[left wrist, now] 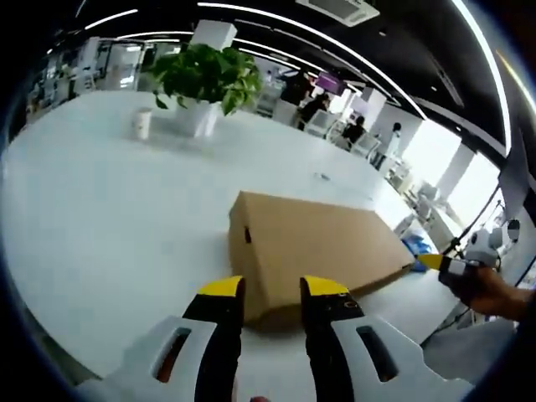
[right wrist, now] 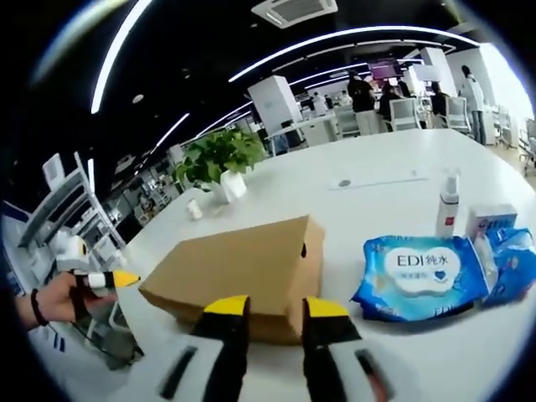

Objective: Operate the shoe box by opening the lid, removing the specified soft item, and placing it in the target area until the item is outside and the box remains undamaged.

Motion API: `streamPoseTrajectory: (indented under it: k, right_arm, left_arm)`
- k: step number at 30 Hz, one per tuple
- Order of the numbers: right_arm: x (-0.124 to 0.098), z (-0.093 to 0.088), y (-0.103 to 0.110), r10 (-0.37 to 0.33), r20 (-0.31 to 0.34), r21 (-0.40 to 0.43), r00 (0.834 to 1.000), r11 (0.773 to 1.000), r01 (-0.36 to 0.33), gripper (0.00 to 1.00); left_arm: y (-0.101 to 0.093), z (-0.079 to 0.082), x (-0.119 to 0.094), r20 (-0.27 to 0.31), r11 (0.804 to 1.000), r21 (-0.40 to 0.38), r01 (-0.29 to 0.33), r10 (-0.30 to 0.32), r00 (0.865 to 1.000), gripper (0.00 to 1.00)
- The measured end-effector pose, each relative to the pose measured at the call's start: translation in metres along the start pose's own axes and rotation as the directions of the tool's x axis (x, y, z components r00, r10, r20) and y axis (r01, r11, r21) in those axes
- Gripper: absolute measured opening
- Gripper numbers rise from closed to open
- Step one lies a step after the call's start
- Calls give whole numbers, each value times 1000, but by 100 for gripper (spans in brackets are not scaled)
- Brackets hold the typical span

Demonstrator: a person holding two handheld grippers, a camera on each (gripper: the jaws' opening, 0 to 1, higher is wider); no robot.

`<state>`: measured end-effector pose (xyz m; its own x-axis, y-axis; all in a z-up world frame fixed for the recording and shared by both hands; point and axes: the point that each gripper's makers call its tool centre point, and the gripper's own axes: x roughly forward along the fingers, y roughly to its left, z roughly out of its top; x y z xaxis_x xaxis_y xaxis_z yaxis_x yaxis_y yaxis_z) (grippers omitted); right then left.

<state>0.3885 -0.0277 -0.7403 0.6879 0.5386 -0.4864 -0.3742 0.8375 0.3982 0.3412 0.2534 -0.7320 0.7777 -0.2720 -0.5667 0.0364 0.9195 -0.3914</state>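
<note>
A closed brown cardboard shoe box (left wrist: 310, 243) lies on the white table (left wrist: 100, 218), lid down. My left gripper (left wrist: 272, 289) hovers just short of the box's near corner, its yellow-tipped jaws open with nothing between them. The right gripper (left wrist: 442, 263) shows at the box's far right end, held by a hand (left wrist: 494, 293). From the other side, the box (right wrist: 243, 268) sits right in front of my right gripper (right wrist: 275, 307), which is also open and empty. The left gripper (right wrist: 107, 280) appears at the left, in a hand (right wrist: 50, 303).
A blue pack of wet wipes (right wrist: 423, 276) lies beside the box, with a spray bottle (right wrist: 448, 205) and a small white carton (right wrist: 490, 222) behind it. A potted plant (left wrist: 205, 79) and a paper cup (left wrist: 142, 123) stand farther back. Office desks and people are in the background.
</note>
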Motion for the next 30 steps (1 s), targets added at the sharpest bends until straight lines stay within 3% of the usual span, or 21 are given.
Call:
streamPoseTrajectory:
  k: [7, 18, 30]
  right_arm:
    - [10, -6, 2, 12, -34, 32, 999, 999, -11, 26]
    - [17, -25, -4, 18, -89, 64, 996, 998, -13, 23]
    - [27, -16, -14, -9, -57, 81, 998, 997, 14, 23]
  left_arm:
    - [-4, -13, 12, -63, 1000, 1, 0, 0, 998, 26]
    - [-2, -26, 20, -105, 1000, 16, 12, -10, 994, 27]
    - [-4, -12, 39, -91, 999, 32, 12, -9, 996, 26]
